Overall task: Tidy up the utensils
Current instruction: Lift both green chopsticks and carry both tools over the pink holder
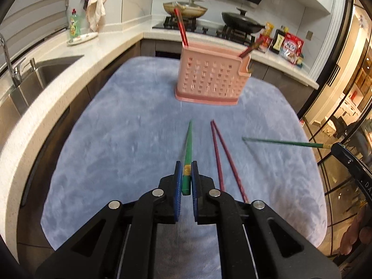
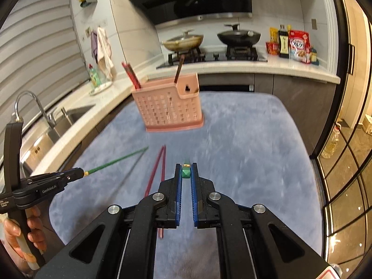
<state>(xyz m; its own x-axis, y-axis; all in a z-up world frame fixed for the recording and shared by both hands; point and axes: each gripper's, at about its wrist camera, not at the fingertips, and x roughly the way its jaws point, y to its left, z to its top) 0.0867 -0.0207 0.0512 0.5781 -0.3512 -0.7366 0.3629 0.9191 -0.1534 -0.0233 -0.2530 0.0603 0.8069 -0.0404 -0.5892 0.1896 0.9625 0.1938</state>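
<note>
both jaws closed, one green chopstick in each

jaws, left gripper (image 1: 187, 174): closed on the thick end of a green chopstick (image 1: 188, 148), which points straight ahead past the fingertips toward the holder. held clear of the cloth, as far as the left view shows.

jaws, right gripper (image 2: 186, 171): closed on the butt of a second green chopstick (image 2: 186, 171); from its own camera only the square green end shows. the left view shows its shaft (image 1: 282, 142) running crosswise, tip toward the middle of the table.

item, red chopstick pair (image 1: 219, 158): lying on the blue cloth (image 1: 111, 139) just right of the left gripper, tips near together, not yet collected.

item, pink perforated utensil holder (image 1: 209, 79): upright at the far side of the cloth, well apart from both grippers. red chopsticks (image 1: 181, 28) stand in its left end, another dark stick (image 1: 250, 48) in its right side pocket.

handling note: the step appears to be carrying the green pair to the holder. judged best practice: swing the right stick to point forward, raise both above the rim, tip the points downward, and release only once the tips are inside a compartment. a thin stick gripped at one end may pivot; keep the squeeze firm and the motion slow.
</note>
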